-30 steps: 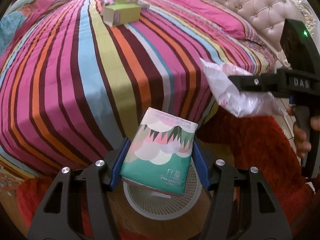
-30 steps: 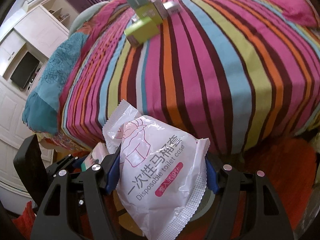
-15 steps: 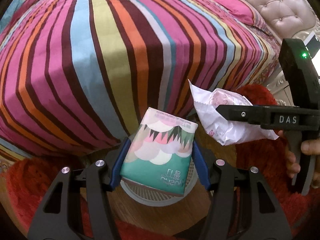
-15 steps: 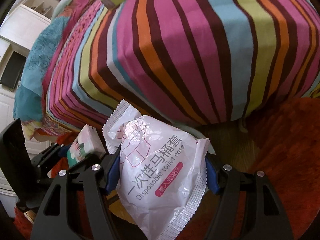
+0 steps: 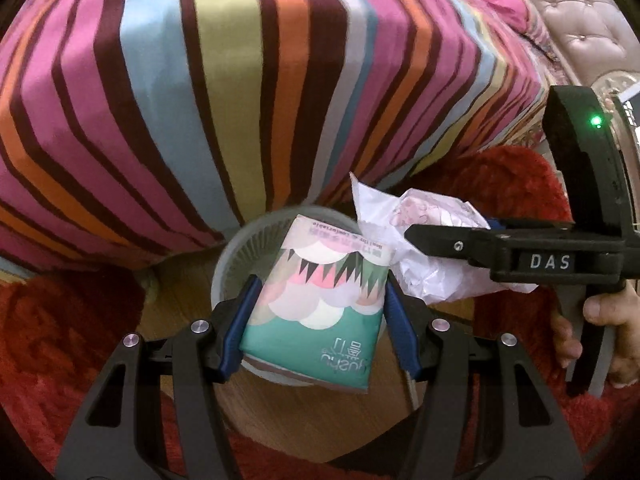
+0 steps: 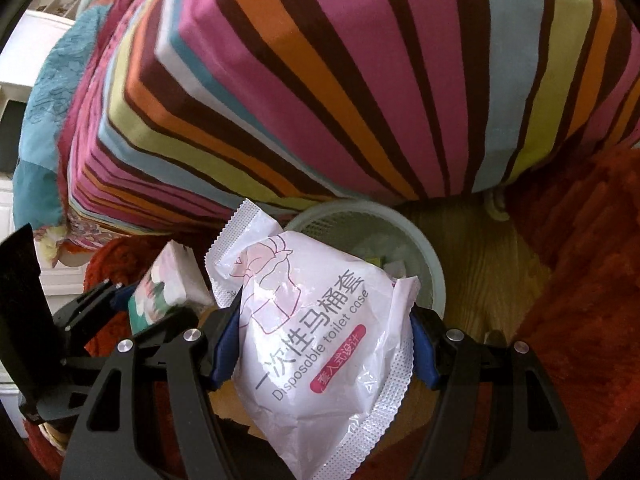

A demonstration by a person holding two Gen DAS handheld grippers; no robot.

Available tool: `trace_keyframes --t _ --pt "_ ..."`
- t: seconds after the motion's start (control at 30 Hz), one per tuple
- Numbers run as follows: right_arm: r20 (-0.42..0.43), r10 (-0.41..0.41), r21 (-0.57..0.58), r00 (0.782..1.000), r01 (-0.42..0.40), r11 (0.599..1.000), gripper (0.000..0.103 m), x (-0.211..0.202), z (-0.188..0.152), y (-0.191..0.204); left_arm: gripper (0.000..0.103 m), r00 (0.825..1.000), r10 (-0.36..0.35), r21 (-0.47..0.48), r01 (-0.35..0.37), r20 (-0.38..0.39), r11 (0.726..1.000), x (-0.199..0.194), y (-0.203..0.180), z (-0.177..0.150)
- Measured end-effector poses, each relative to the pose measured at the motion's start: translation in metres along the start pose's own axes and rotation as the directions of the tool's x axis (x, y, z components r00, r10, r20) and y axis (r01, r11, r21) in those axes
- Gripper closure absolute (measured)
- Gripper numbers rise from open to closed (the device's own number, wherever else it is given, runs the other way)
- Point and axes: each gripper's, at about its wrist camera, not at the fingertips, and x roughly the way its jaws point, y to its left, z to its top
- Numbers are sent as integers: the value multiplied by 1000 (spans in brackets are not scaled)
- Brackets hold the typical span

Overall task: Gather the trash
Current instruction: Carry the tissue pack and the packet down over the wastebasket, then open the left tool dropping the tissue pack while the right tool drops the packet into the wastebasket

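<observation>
My left gripper [image 5: 318, 320] is shut on a teal and pink tissue pack [image 5: 320, 304] and holds it over a round pale mesh waste basket [image 5: 240, 240] on the wooden floor. My right gripper [image 6: 324, 344] is shut on a white "Disposable toilet case" packet [image 6: 320, 332], held above the same basket [image 6: 424, 248], which has some scraps inside. The packet [image 5: 424, 264] and right gripper also show at the right of the left wrist view. The tissue pack [image 6: 168, 284] shows at the left of the right wrist view.
The striped bed [image 5: 240, 80] overhangs just behind the basket. A red shaggy rug [image 5: 60, 340] lies on both sides of the wooden floor strip [image 6: 480, 248]. A tufted headboard [image 5: 580, 20] is at the far right. White cabinets [image 6: 16, 80] stand at the left.
Both grippers have lowered and tilted down toward the basket, still holding their items. The bed top and the boxes on it have left view, and the basket now shows more fully.
</observation>
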Motion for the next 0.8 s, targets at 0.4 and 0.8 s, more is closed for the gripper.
trace_keyframes --t 0.4,0.8 --pt "-134 -54 17 990 57 998 38 37 4 5 44 987 11 -35 -17 -158 999 32 10 0" --pt "-267 -39 118 963 73 990 38 81 6 -9 44 942 31 -84 -62 -335 995 68 26 -1"
